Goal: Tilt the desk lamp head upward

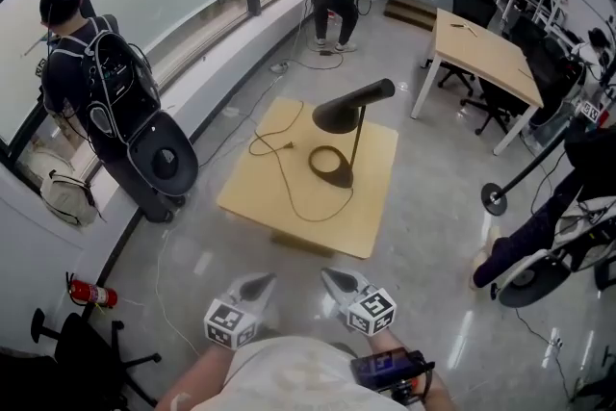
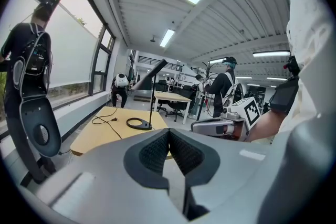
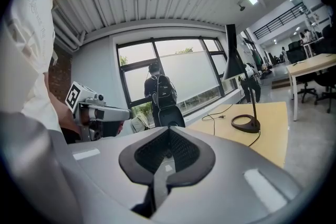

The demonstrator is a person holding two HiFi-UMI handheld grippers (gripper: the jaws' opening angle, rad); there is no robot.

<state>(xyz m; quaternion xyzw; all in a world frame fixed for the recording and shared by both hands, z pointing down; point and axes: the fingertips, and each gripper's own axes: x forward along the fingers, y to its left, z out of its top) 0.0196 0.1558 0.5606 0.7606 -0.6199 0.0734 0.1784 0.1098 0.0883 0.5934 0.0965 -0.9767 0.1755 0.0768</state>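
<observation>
You are standing on a glossy grey floor [image 1: 423, 236], and ahead of you sits a low, square table [image 1: 260, 197] with a smooth pale wood top, set cornerwise to you. To its left, by the window, a person with a black backpack [image 1: 91, 77] stands facing away. The desk lamp [image 1: 358, 144] stands on the far right part of that table, well apart from both of your grippers. It is matte black throughout. Its head [image 1: 354, 105] is a long cone that narrows into a tube. Its long axis slants, with the wide mouth low on the left and facing down at the tabletop, and the narrow tube end raised toward the far right. A thin straight stem [image 1: 357, 149] rises upright from a flat open ring base [image 1: 330, 165] lying on the wood. A thin black cord [image 1: 284, 173] loops loosely across the top to the left of the base, and its plug end lies on the wood. Your left gripper [image 1: 252, 289] and right gripper [image 1: 339, 282] are held near your body, side by side and short of the table's near edge, both aimed toward the lamp. Each is smooth grey plastic with dark ribbed pads. The left gripper's jaws are pressed together with nothing between them, and the right gripper's jaws are likewise closed on nothing.
</observation>
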